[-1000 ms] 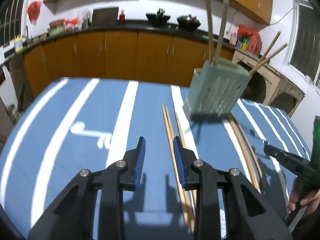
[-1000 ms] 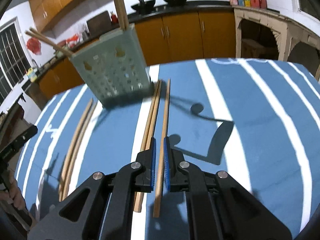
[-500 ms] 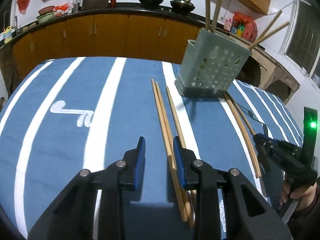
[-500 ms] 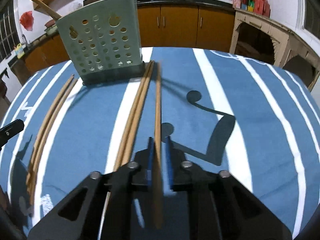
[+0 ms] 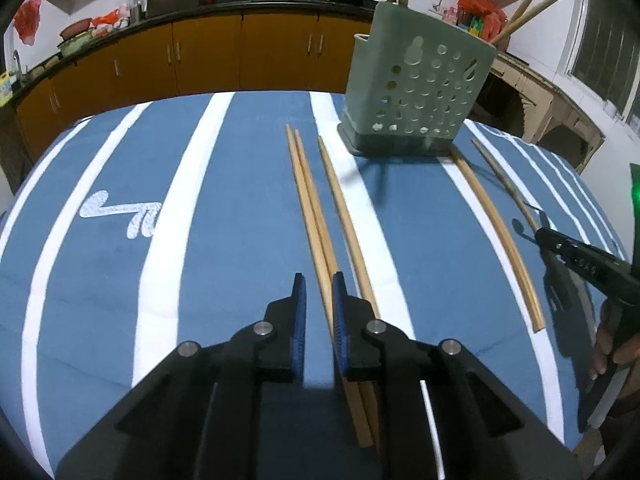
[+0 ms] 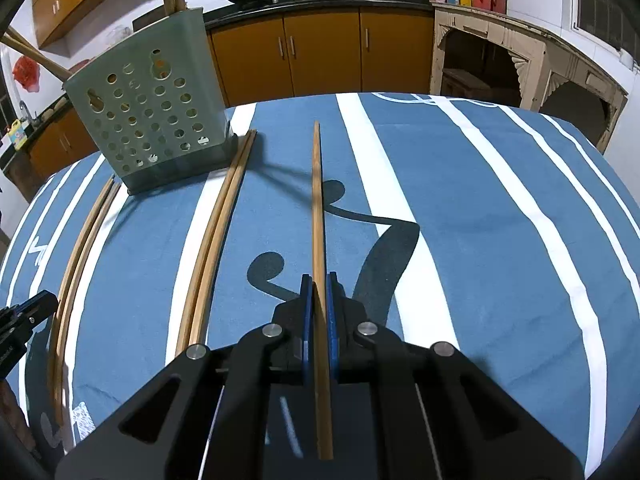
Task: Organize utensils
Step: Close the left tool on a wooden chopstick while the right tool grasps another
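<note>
Two grippers work over a blue cloth (image 5: pixel 240 208) with white stripes, where a pale green perforated utensil holder (image 5: pixel 416 92) stands with chopsticks poking out of its top. The right gripper (image 6: pixel 318 300) has its blue pads pressed together on a single chopstick (image 6: pixel 316 200), which runs straight out ahead of it, to the right of the holder. The left gripper (image 5: pixel 319 292) has just been closing; its pads stand narrowly apart over a pair of chopsticks (image 5: pixel 308 200) lying in front of the holder, not yet pinching them. A third loose chopstick (image 5: pixel 340 200) lies just beside that pair, nearer the holder. Two more chopsticks (image 5: pixel 496 224) lie on the holder's far side, near the right gripper's tip
</note>
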